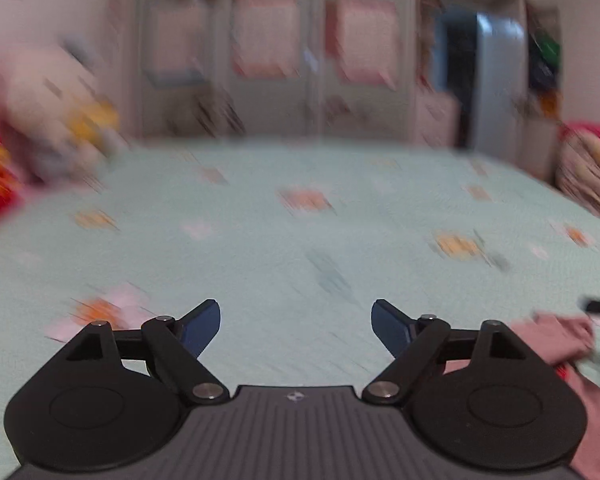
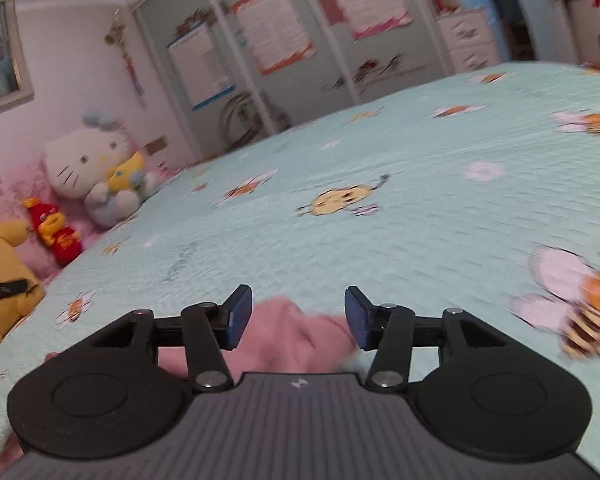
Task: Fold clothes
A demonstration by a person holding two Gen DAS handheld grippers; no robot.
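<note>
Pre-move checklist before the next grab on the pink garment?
1. Left gripper open, nothing between the fingers: ok.
2. Right gripper open, pads not pressing the pink garment: ok.
3. Garment in the right wrist view, lying on the bedspread between and below the fingers: ok.
4. Garment within the left gripper's line: not ok, it shows only at the right edge of that view.
5. Fold state and edges of the garment: cannot tell, mostly hidden by the grippers.
6. Left view sharp enough to aim: not ok, heavily blurred.
</note>
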